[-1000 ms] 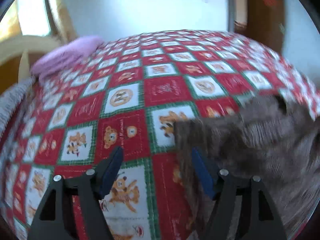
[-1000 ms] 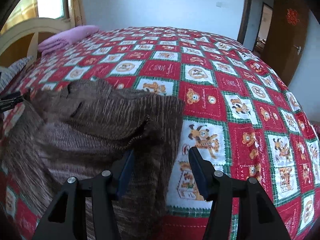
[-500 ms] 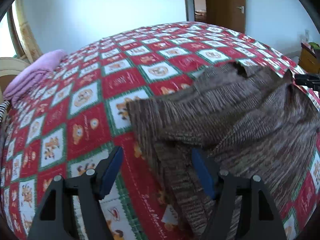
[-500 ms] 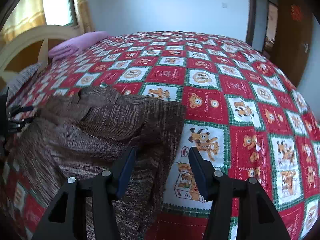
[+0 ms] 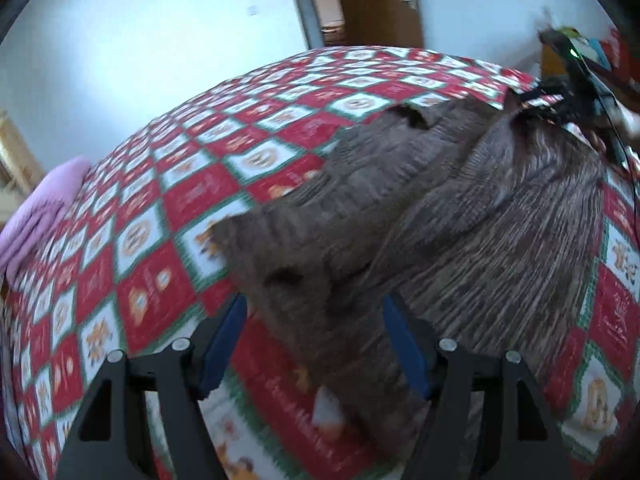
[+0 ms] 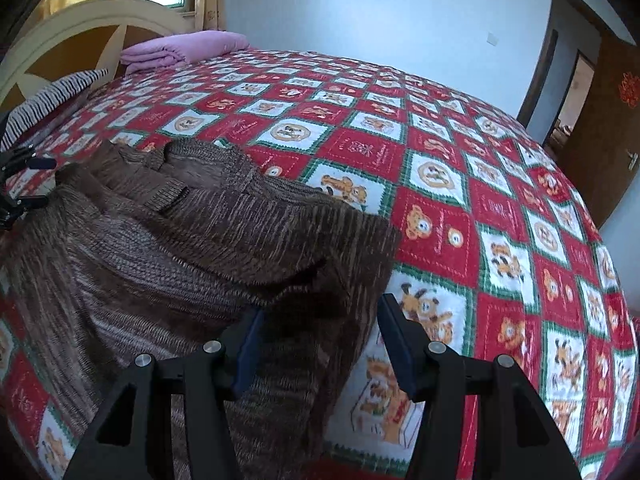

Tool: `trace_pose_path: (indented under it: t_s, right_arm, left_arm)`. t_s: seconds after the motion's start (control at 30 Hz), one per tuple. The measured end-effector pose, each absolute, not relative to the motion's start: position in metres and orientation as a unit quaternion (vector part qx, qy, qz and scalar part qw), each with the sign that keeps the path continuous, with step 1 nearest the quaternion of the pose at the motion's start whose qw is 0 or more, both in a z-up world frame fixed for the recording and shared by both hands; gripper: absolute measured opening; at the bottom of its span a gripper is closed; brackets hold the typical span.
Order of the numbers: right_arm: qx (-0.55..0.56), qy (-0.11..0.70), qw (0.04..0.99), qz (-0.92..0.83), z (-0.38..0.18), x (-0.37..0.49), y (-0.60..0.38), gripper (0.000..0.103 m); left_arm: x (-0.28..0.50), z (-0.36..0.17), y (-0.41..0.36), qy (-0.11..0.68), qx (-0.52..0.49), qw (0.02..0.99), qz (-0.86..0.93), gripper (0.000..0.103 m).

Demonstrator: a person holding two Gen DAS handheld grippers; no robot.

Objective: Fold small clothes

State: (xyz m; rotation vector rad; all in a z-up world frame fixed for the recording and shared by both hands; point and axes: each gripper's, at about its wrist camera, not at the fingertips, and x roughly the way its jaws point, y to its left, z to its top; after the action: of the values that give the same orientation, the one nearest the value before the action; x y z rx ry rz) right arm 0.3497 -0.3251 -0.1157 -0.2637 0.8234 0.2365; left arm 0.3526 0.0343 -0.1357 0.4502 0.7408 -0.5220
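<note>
Lying across the near part of the bed, the brown knitted garment [image 6: 192,248] is spread on the red-and-white bear quilt [image 6: 460,184] with its collar end away from the cameras and one side panel or sleeve turned over the body, so I judge a first fold is underway but nothing like a finished, compact stack is there yet. The right gripper [image 6: 320,340] stands partly open astride the garment's right edge, its blue pads apart from the cloth. The left gripper [image 5: 316,344] stands wider open over the opposite edge; blur makes it hard to say, but the cloth seems loose between its jaws. A folded pink blanket [image 6: 184,50] lies well apart by the headboard [image 6: 80,28].
</note>
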Motion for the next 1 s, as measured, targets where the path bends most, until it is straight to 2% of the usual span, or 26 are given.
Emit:
trace_pose_path:
  t_s: [0.13,0.17,0.2,0.27,0.67,0.73,0.77,0.8,0.83,0.87,1.0]
  right_arm:
    - [-0.15,0.393,0.899,0.122,-0.115,0.355,-0.315,0.056]
    - [-0.156,0.392,0.898,0.127,-0.115,0.355,-0.313,0.051]
    - [-0.159,0.393,0.896,0.131,-0.115,0.355,-0.311,0.039]
    - [-0.167,0.398,0.892,0.135,-0.116,0.355,-0.308,0.033]
    - [-0.158,0.395,0.896,0.127,-0.122,0.356,-0.303,0.032]
    - [-0.16,0.393,0.897,0.125,-0.12,0.356,-0.301,0.029]
    - [-0.158,0.394,0.896,0.127,-0.12,0.357,-0.301,0.017]
    - [-0.156,0.396,0.896,0.128,-0.119,0.357,-0.301,0.008]
    - [-0.154,0.395,0.896,0.13,-0.117,0.356,-0.3,0.008]
    - [-0.153,0.392,0.897,0.133,-0.114,0.355,-0.3,0.008]
    - [-0.109,0.366,0.912,0.147,-0.09,0.351,-0.305,0.007]
  left_arm:
    - [0.37,-0.145,0.024,0.36,0.218,0.874,-0.244,0.073]
    - [0.371,-0.146,0.025,0.36,0.216,0.874,-0.245,0.073]
    - [0.372,-0.146,0.025,0.36,0.216,0.873,-0.247,0.072]
    - [0.371,-0.145,0.029,0.361,0.213,0.873,-0.251,0.071]
    - [0.363,-0.145,0.037,0.319,0.28,0.87,-0.252,0.074]
    - [0.366,-0.149,0.028,0.312,0.295,0.865,-0.259,0.074]
    - [0.367,-0.15,0.026,0.311,0.296,0.864,-0.265,0.064]
    - [0.368,-0.15,0.024,0.312,0.292,0.86,-0.279,0.05]
    - [0.372,-0.149,0.023,0.329,0.272,0.855,-0.294,0.015]
    - [0.375,-0.146,0.024,0.34,0.255,0.855,-0.297,0.012]
    - [0.377,-0.125,0.043,0.328,0.171,0.876,-0.308,0.01]
